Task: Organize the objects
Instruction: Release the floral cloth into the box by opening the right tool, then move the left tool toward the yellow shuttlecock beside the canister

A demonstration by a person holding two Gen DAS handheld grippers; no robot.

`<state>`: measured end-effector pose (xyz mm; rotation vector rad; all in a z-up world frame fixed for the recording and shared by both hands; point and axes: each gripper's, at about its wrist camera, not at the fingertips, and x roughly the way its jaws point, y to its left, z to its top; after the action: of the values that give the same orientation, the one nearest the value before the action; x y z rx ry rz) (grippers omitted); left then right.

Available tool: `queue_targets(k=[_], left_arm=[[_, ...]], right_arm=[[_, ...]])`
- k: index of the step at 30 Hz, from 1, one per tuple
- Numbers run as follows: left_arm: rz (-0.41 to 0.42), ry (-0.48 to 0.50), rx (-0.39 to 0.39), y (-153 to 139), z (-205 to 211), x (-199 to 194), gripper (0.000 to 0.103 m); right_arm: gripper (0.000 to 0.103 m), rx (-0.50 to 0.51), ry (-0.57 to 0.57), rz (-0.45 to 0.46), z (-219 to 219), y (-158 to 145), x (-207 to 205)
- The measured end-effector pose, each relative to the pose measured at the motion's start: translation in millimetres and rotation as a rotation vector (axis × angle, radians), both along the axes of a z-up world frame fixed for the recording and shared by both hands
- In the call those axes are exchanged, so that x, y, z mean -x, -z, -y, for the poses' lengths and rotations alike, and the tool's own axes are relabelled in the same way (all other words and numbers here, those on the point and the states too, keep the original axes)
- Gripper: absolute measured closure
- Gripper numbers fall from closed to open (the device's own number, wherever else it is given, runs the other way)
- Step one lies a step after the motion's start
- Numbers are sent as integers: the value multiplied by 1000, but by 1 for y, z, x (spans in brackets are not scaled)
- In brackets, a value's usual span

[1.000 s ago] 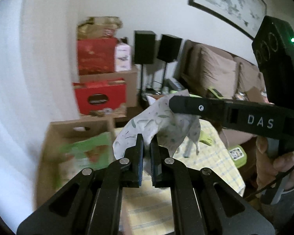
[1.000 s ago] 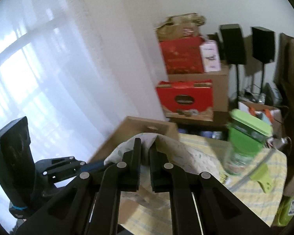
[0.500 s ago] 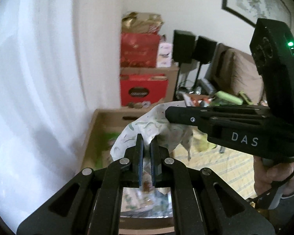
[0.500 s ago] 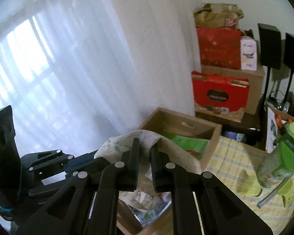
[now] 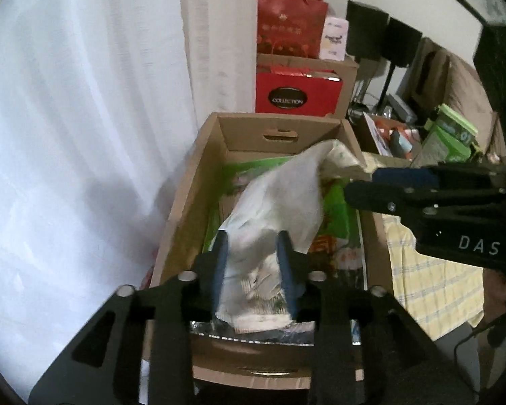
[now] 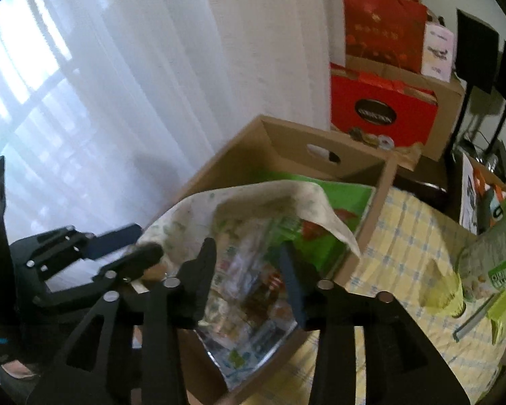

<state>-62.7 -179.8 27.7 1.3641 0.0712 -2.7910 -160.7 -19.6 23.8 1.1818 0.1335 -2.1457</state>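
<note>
The patterned cloth (image 5: 280,199) hung over the open cardboard box (image 5: 192,185), drooping toward the green packages (image 5: 337,209) and the foil-edged packets (image 6: 246,347) that lay inside. The left gripper (image 5: 253,260) pointed down into the box; its jaws had just been opening and stood apart, with one end of the cloth loose between the blue pads and not pressed. The right gripper (image 6: 249,270) likewise had just been opening; its jaws stood apart above the box contents, with the cloth's edge draped just ahead of them and no pad pressing on it. In the left wrist view the cloth's far corner lay against the tips of the right gripper's fingers (image 5: 401,177).

A white curtain (image 5: 84,135) bordered the box on its left side. Behind the box stood a red carton (image 5: 297,94) marked COLLECTION, a brown carton, and a red gift bag (image 5: 290,27) stacked above. Two black speakers (image 5: 367,30) stood further right. A yellow checked tablecloth (image 6: 415,236) lay beside the box, carrying a green-lidded container (image 6: 496,253).
</note>
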Motion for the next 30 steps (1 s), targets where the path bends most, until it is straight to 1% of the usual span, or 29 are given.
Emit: queue_targets(k=[1, 2, 3, 7, 10, 12, 14, 15, 20, 22, 23, 30], left_arm=[[-3, -2, -7, -2, -1, -1, 60], [-11, -4, -13, -4, 0, -3, 51], [-18, -5, -15, -6, 0, -4, 45], [-29, 1, -13, -13, -5, -4, 43], [-33, 6, -13, -14, -11, 1, 36], [-37, 12, -21, -16, -16, 2, 28], [-38, 14, -24, -16, -19, 3, 21], [-39, 14, -21, -16, -21, 4, 18], [-39, 15, -21, -15, -30, 7, 9], [-48, 15, -20, -16, -34, 7, 5], [-52, 14, -19, -16, -35, 7, 1], [-92, 22, -33, -19, -52, 7, 0]], right_arm=[[60, 0, 9, 0, -3, 0, 1], [60, -1, 19, 1, -6, 0, 4], [60, 2, 27, 3, -10, 0, 5], [58, 5, 39, -2, -19, -3, 3], [52, 1, 45, -16, -25, -6, 0], [48, -11, 48, -33, -29, -9, -3], [39, -35, 58, -59, -33, -10, -5], [37, -43, 62, -69, -35, -11, -7], [22, -67, 93, -97, -51, -11, -9], [22, -71, 108, -98, -59, -11, -9], [21, -76, 115, -101, -64, -10, -10], [18, -75, 184, -119, -97, -8, -13]])
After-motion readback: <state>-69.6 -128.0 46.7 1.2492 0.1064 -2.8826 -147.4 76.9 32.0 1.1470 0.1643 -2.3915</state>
